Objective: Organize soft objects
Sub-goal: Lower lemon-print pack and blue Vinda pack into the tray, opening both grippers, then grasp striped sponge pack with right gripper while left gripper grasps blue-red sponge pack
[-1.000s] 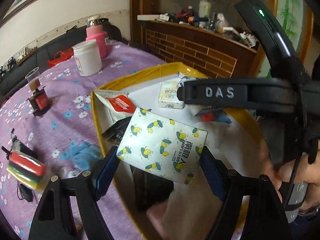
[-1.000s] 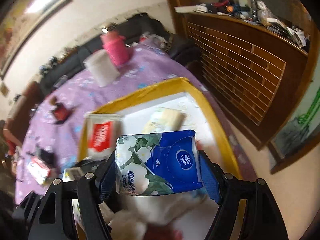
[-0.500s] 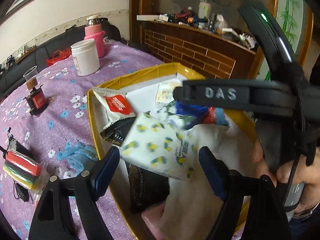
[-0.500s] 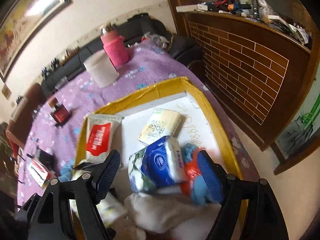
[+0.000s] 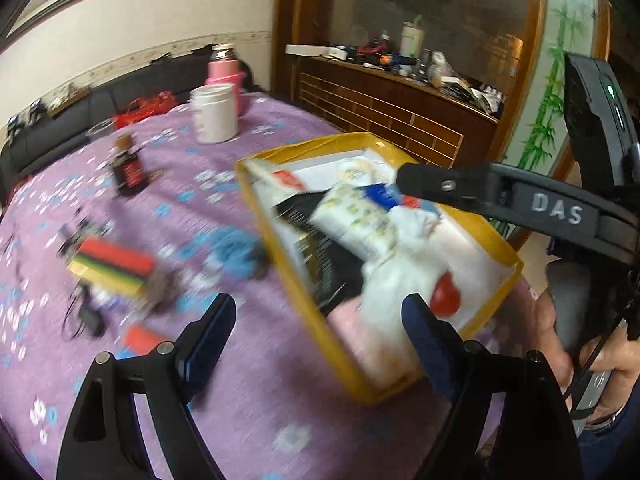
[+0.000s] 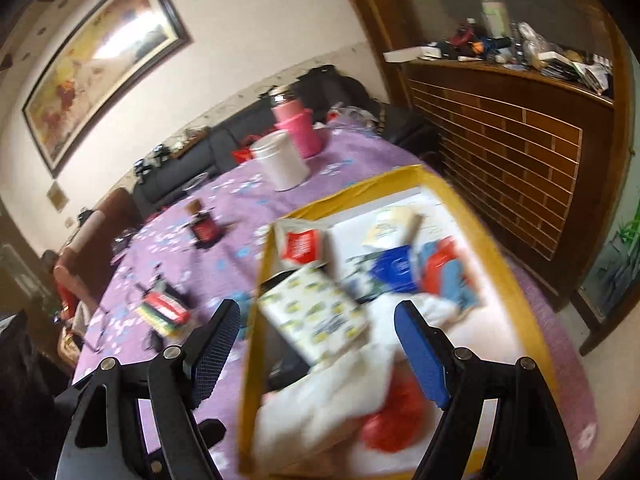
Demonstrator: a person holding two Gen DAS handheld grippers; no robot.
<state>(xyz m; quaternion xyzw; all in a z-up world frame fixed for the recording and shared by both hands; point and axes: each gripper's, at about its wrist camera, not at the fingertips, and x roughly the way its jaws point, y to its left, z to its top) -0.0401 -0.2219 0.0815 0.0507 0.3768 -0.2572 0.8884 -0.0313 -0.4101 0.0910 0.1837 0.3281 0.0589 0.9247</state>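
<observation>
A yellow box [image 5: 256, 200] [image 6: 472, 216] on the purple table holds soft things. The white lemon-print tissue pack [image 5: 356, 224] [image 6: 312, 312] lies in it beside the blue tissue pack [image 5: 382, 194] [image 6: 394, 270], a red-and-white packet [image 6: 300, 242], a pale pack [image 6: 390, 226] and white cloth [image 6: 328, 400]. My left gripper [image 5: 318, 322] is open and empty over the box's near left edge. My right gripper [image 6: 318, 336] is open and empty above the box. The right gripper's body [image 5: 520, 200] crosses the left wrist view.
On the floral cloth [image 5: 240, 380] left of the box lie a blue cloth [image 5: 232, 248], a striped colourful pack [image 5: 114, 264] [image 6: 164, 310], a small dark bottle [image 5: 128, 170], a white jar [image 5: 214, 114] and a pink flask [image 6: 296, 126]. A wooden cabinet [image 6: 500, 136] stands right.
Both grippers opened and dropped their tissue packs into the box, then pulled back and up. The left view has swung left, showing more table.
</observation>
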